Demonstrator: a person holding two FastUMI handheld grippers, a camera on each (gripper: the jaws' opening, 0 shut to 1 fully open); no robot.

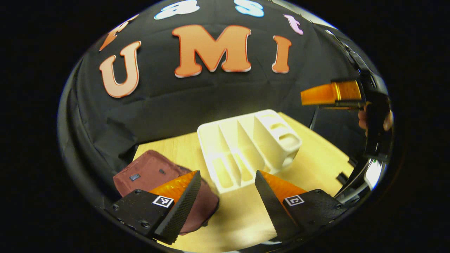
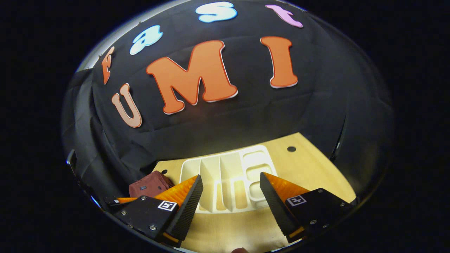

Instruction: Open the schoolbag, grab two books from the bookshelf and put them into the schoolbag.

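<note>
Schoolbag of dark red fabric [image 1: 151,175] lies on the pale wooden table [image 1: 316,154], just left of the white plastic bookshelf [image 1: 246,144], whose slots hold no books. Both the left gripper [image 1: 227,189] and the right gripper [image 2: 231,191] hover spread, holding nothing. Whether books are inside the bag, I cannot tell.

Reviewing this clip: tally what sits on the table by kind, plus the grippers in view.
Schoolbag: 1
Bookshelf: 1, its slots look empty
Books: 0 visible
Grippers: 2, left gripper and right gripper, both open above the table
Total: 4
</note>
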